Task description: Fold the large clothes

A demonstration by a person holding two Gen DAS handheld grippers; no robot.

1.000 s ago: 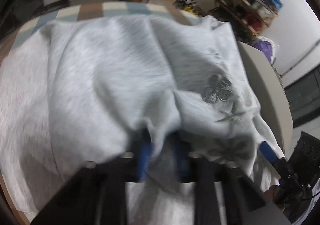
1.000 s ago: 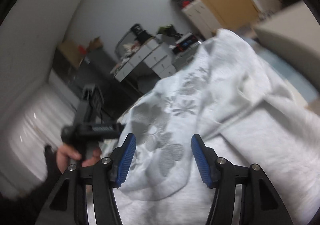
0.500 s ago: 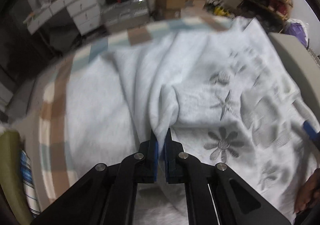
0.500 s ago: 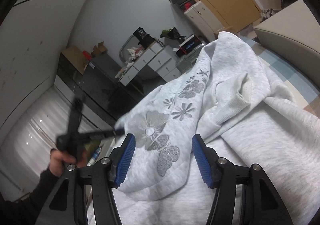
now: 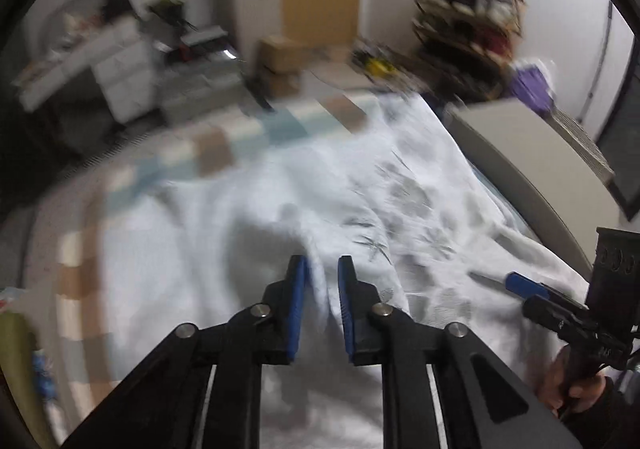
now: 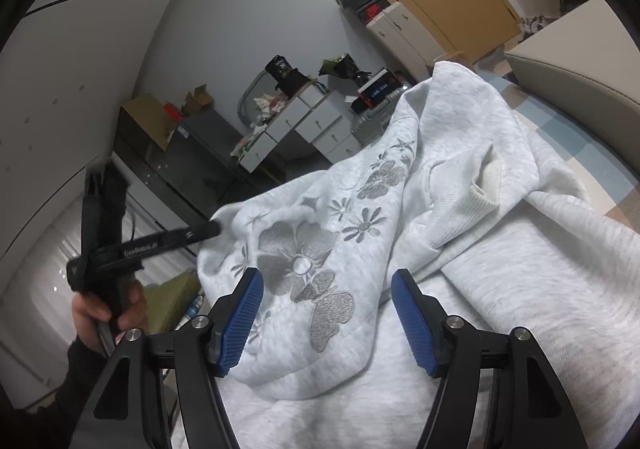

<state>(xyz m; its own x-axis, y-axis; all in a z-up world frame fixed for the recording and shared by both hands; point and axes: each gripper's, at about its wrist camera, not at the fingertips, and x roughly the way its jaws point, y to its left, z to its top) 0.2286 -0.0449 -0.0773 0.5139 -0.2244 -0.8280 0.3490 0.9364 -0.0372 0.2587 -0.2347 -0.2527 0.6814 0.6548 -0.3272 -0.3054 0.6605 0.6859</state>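
Only one legible marking: white lettering along the black side bar of the left gripper [image 6: 218, 227], seen from the right wrist view, reading roughly "GenRobot", with the last characters too small to make out. Some pale print on the dark box [image 6: 380, 88] atop the drawer unit [image 6: 312, 125] and on the black container [image 6: 282, 67] beside it, both too small to read. Nothing readable in the blurred left wrist view.
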